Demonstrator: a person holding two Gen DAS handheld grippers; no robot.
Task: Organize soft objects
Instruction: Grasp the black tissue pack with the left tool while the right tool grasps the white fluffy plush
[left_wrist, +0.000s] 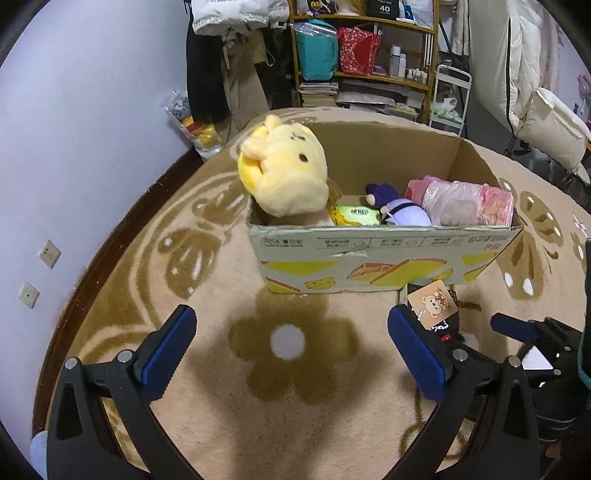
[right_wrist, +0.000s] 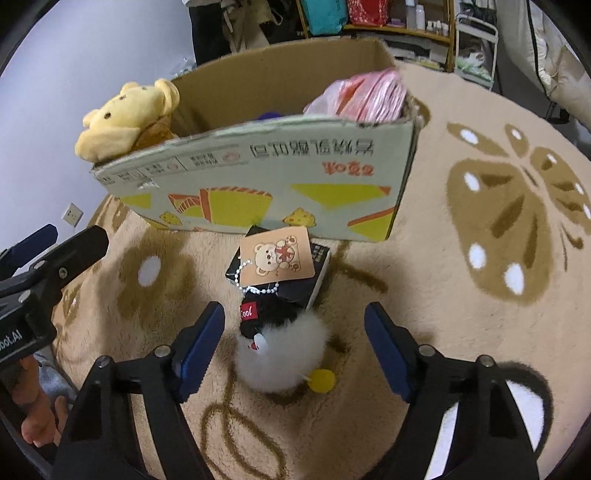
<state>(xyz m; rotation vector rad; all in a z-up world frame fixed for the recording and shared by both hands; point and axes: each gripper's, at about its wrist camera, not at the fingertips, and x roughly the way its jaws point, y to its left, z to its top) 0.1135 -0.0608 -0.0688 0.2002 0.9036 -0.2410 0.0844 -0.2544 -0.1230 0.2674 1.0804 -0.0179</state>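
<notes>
A cardboard box (left_wrist: 384, 254) stands on the carpet and holds a yellow plush bear (left_wrist: 286, 170) at its left end, a purple doll (left_wrist: 402, 208) and a pink bagged item (left_wrist: 465, 203). The box (right_wrist: 258, 177) and bear (right_wrist: 125, 118) also show in the right wrist view. A small fluffy white and black plush (right_wrist: 280, 347) with a bear tag (right_wrist: 280, 256) lies on the carpet in front of the box, between the open fingers of my right gripper (right_wrist: 293, 339). My left gripper (left_wrist: 291, 336) is open and empty over the carpet, left of that tag (left_wrist: 434, 302).
A beige carpet (left_wrist: 295, 387) with brown flower patterns covers the floor. A wall (left_wrist: 74, 147) with sockets is to the left. Shelves (left_wrist: 365, 55) and hanging clothes stand behind the box. A white cushion (left_wrist: 550, 133) is at the far right.
</notes>
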